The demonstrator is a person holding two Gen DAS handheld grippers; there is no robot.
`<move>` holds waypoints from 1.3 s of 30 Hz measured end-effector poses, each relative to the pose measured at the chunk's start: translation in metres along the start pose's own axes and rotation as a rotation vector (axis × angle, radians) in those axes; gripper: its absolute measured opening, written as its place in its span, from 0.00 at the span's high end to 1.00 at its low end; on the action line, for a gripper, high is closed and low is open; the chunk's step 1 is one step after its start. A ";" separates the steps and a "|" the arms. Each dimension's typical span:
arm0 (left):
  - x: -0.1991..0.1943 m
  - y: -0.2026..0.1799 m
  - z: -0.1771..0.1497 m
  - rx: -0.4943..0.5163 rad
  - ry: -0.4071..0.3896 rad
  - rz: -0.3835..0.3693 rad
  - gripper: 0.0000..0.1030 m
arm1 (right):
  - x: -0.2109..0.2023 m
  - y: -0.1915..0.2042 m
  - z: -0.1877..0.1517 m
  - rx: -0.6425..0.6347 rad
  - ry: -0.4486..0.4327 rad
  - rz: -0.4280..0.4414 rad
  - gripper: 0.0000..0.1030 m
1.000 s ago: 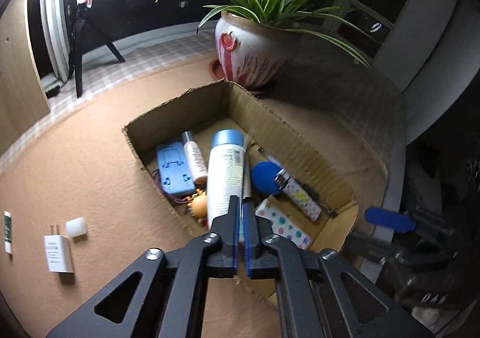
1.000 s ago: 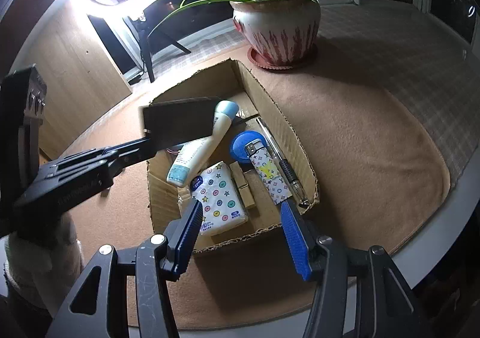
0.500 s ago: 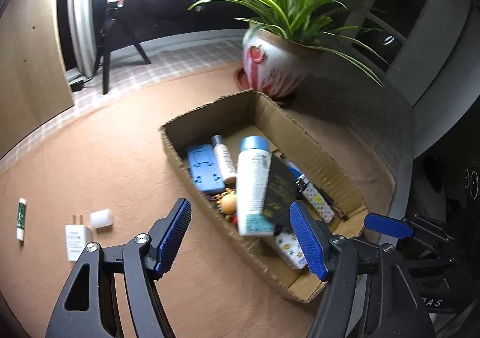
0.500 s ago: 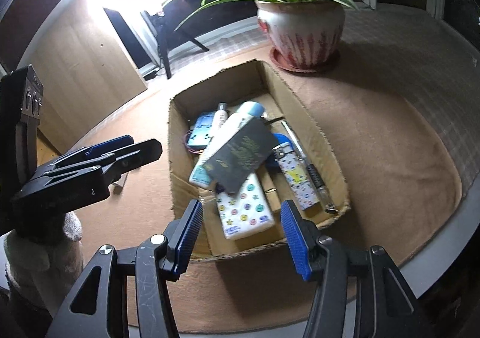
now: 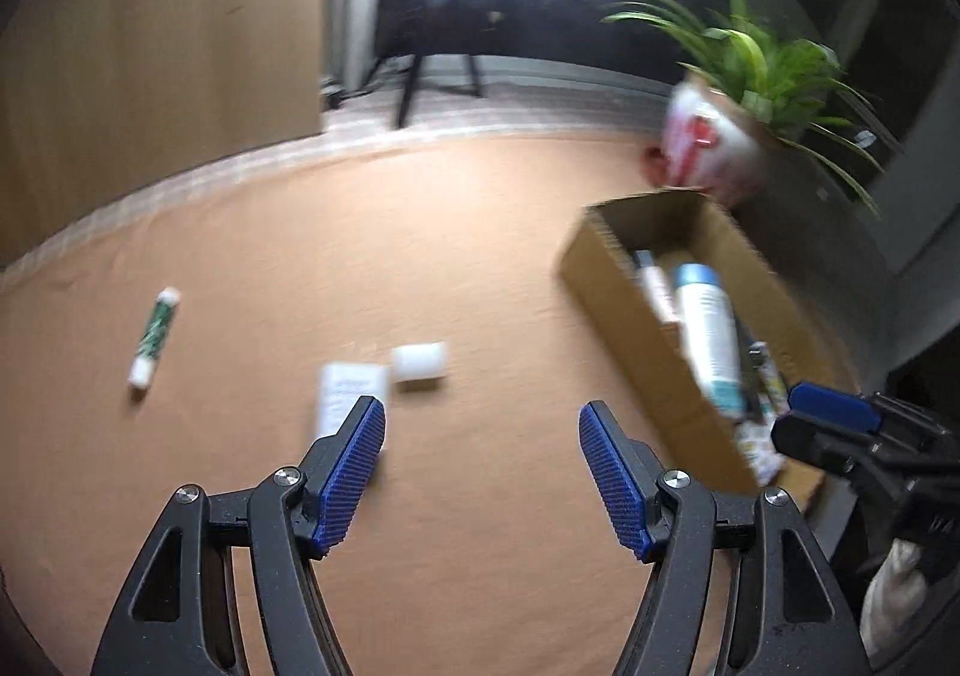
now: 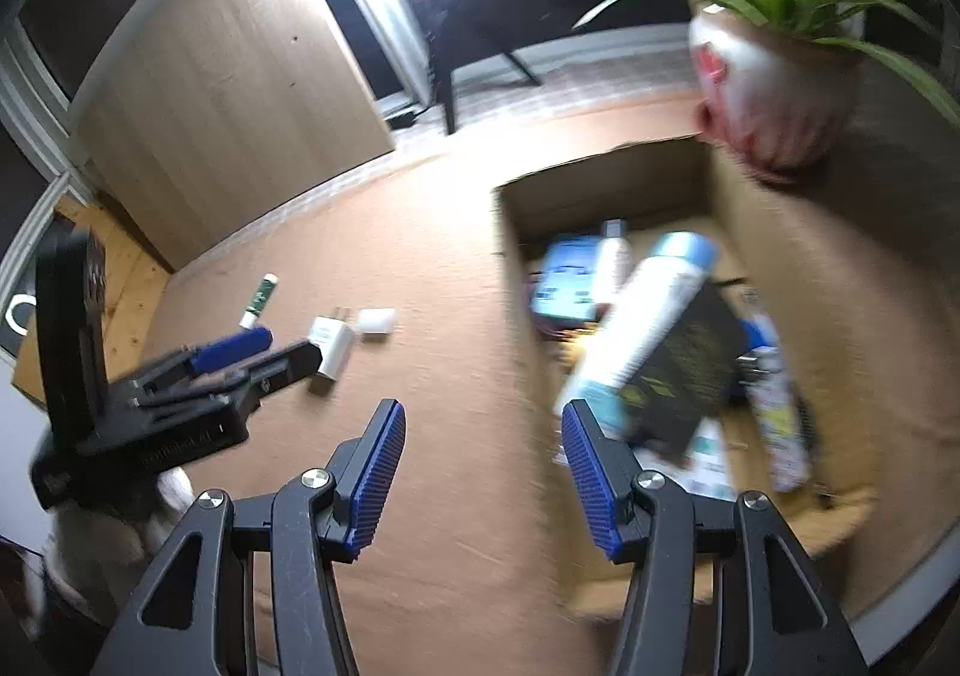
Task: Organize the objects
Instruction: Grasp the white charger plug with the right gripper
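My left gripper (image 5: pixel 482 436) stands open over the tan cloth, nothing between its blue pads. Just beyond its left fingertip lies a white charger plug (image 5: pixel 348 397), with a small white cap (image 5: pixel 420 361) beside it. A green-and-white tube (image 5: pixel 155 337) lies further left. The cardboard box (image 5: pixel 636 316) sits to the right and holds a white bottle with a blue cap (image 6: pixel 648 316), a black booklet (image 6: pixel 690 370) leaning on it, and several small items. My right gripper (image 6: pixel 480 436) is open and empty beside the box's left wall (image 6: pixel 510 232). The right wrist view also shows the left gripper (image 6: pixel 270 352) by the charger (image 6: pixel 330 343).
A potted plant (image 6: pixel 774 93) in a white-and-red pot stands behind the box. A ring light on a black tripod (image 5: pixel 414 81) and a wooden panel (image 5: pixel 150 51) stand past the table's far edge. The table's edge curves near the box's right side.
The left gripper opened and let the black booklet drop into the box, then swung left toward the charger. The right gripper also swung left, still open.
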State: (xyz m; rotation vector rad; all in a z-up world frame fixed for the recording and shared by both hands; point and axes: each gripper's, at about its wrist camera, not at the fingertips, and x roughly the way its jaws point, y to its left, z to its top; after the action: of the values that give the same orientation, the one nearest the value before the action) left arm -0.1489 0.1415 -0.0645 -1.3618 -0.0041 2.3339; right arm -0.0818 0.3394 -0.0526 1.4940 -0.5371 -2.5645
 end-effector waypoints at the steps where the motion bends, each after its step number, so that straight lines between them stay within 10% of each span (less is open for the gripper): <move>1: 0.001 0.009 -0.002 -0.011 0.005 0.000 0.31 | 0.007 0.003 0.003 0.008 0.015 0.021 0.51; 13: 0.034 0.079 -0.017 -0.083 0.094 -0.027 0.42 | 0.093 0.055 0.030 0.016 0.175 0.138 0.56; 39: 0.065 0.081 -0.013 -0.069 0.120 -0.121 0.61 | 0.168 0.073 0.035 0.091 0.303 0.200 0.77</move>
State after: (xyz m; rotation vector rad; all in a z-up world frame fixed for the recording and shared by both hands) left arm -0.1948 0.0894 -0.1425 -1.4898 -0.1283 2.1679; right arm -0.2014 0.2327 -0.1473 1.7193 -0.7268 -2.1400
